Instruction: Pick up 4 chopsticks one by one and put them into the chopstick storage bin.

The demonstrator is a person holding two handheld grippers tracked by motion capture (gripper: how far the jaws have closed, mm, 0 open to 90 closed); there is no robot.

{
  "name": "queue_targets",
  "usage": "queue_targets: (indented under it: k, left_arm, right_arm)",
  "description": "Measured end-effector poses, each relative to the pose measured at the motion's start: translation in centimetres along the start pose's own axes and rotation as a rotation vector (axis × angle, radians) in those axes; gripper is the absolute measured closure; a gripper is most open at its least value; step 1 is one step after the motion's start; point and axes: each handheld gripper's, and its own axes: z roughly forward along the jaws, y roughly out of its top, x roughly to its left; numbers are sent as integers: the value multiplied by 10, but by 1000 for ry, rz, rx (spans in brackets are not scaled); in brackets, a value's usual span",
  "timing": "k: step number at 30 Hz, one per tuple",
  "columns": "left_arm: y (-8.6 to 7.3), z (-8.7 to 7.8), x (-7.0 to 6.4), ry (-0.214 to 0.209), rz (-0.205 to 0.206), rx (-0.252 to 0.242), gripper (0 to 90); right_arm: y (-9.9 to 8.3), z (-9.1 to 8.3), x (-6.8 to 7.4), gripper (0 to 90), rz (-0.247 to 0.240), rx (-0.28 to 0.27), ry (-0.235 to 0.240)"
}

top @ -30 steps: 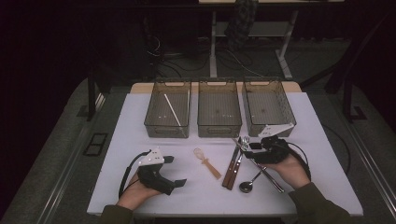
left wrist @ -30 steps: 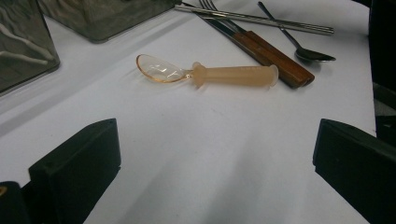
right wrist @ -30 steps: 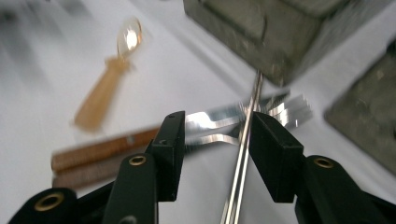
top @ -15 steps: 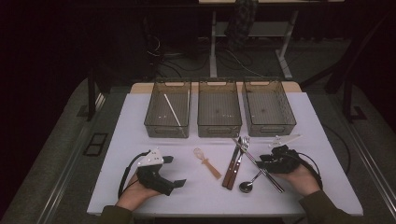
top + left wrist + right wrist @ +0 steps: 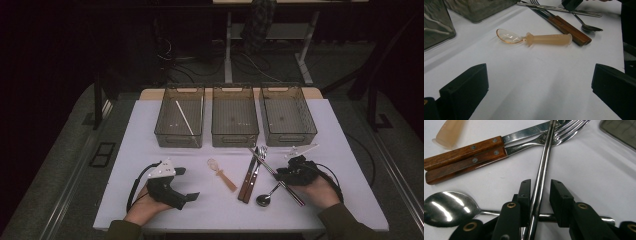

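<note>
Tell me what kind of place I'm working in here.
Probably a lab or data-collection workstation, not a kitchen: a white table on a metal frame in a dark room, three identical clear bins in a row, loose cables on the floor behind, and cutlery laid out for sorting.

This looks like a lab or test room: a white table (image 5: 150,210) stands alone in a dark space, cables (image 5: 210,60) trail across the carpeted floor, and a bare metal-legged desk frame (image 5: 265,30) stands behind.
</note>
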Motion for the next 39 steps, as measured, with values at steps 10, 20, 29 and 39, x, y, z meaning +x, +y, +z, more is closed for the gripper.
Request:
queue_targets:
  k: [10, 20, 29, 39]
  left_arm:
    - [0, 1, 0, 0, 4, 10, 0]
    - [0, 2, -1, -1, 4, 12, 0]
    - [0, 2, -1, -3, 7, 12, 0]
    - [0, 2, -1, -3, 8, 13, 0]
  right_arm:
    - [0, 3, 3, 761, -16, 16, -23]
    - [0, 3, 3, 783, -23, 17, -29]
    - [1, 3, 1, 794, -54, 18, -22]
    - [2, 4, 0, 793, -103, 13, -53]
